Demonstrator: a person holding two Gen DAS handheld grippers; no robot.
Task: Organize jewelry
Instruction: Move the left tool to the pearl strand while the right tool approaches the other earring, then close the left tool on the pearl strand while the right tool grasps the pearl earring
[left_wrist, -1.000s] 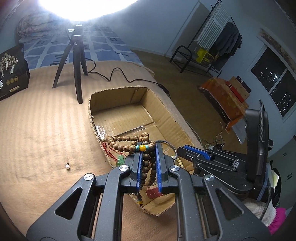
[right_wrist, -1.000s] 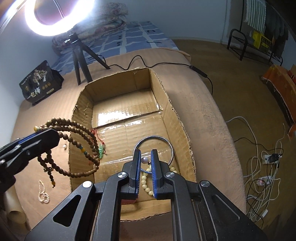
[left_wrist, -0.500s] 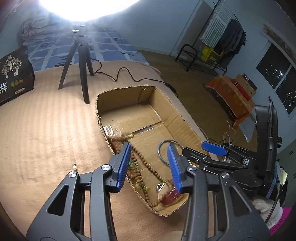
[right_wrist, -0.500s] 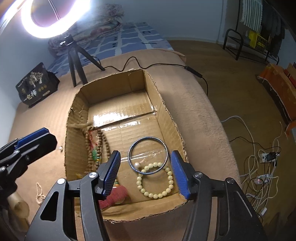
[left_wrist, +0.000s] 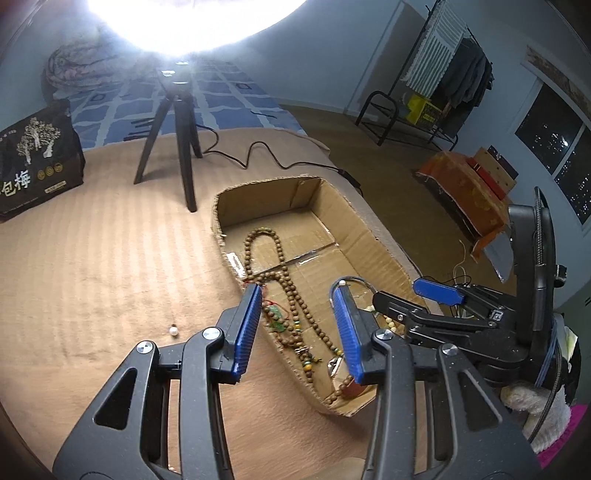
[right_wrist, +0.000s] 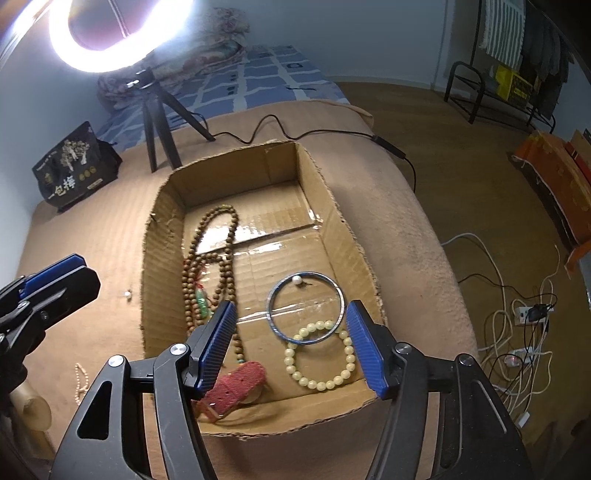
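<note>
Both grippers hang empty above the cardboard box at frame centre, where the jewelry is being gathered: wooden bead necklace along its left side, metal bangle and pale bead bracelet lower right. The left gripper stands with jaws apart; the right gripper is opening, nothing pinched. A loose pearl waits outside, left of the box.

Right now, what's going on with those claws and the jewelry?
Left gripper open, empty. Right gripper opening, empty. Bead necklace, bangle, pale bracelet in box. Loose pearl outside.
</note>
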